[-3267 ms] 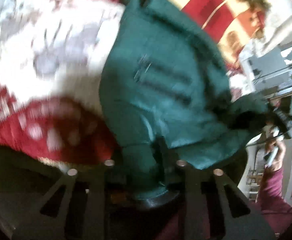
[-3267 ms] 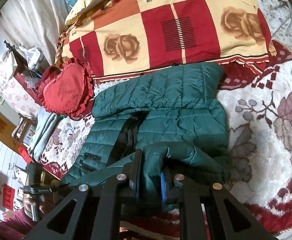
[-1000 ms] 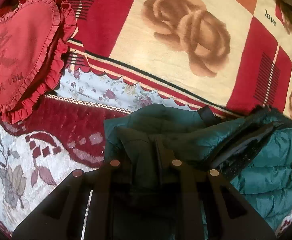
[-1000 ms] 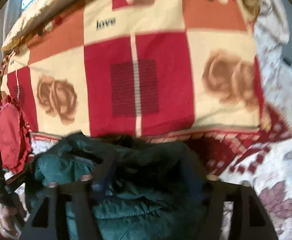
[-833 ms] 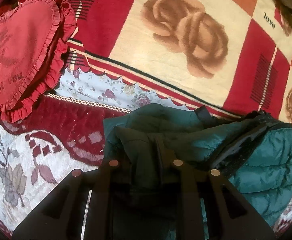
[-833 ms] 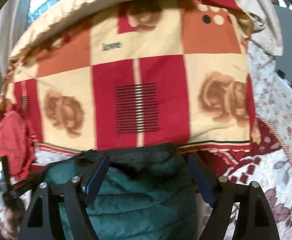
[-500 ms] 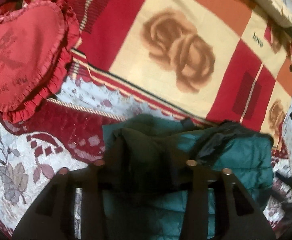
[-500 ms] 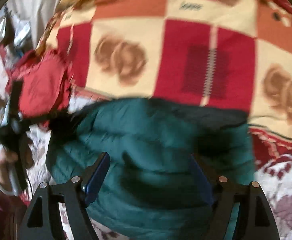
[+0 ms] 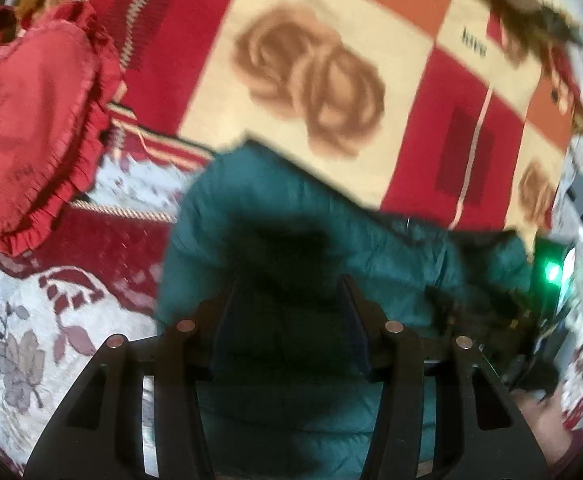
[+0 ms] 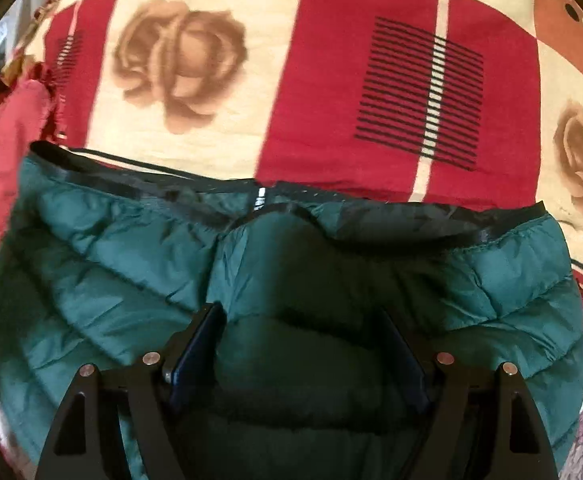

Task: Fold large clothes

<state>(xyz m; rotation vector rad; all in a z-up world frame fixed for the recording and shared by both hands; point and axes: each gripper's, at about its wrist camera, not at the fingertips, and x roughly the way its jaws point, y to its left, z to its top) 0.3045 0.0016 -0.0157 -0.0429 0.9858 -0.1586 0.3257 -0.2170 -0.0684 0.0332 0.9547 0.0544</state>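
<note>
Close under both wrist cameras: right claw and left claw hovering low, spread wide, gripping nothing, over folded teal quilted puffer jacket on floral bedspread. Best to press flat, square edges before regrasping. Beyond, red-and-cream rose-patterned blanket, red heart-shaped ruffled cushion.

Left gripper: black triangular-cutout frame, four silver screw heads, dark blue pads on the jaws. Right gripper: same black frame, four silver screws, blue pads. Maroon sleeve visible, lower right.
</note>
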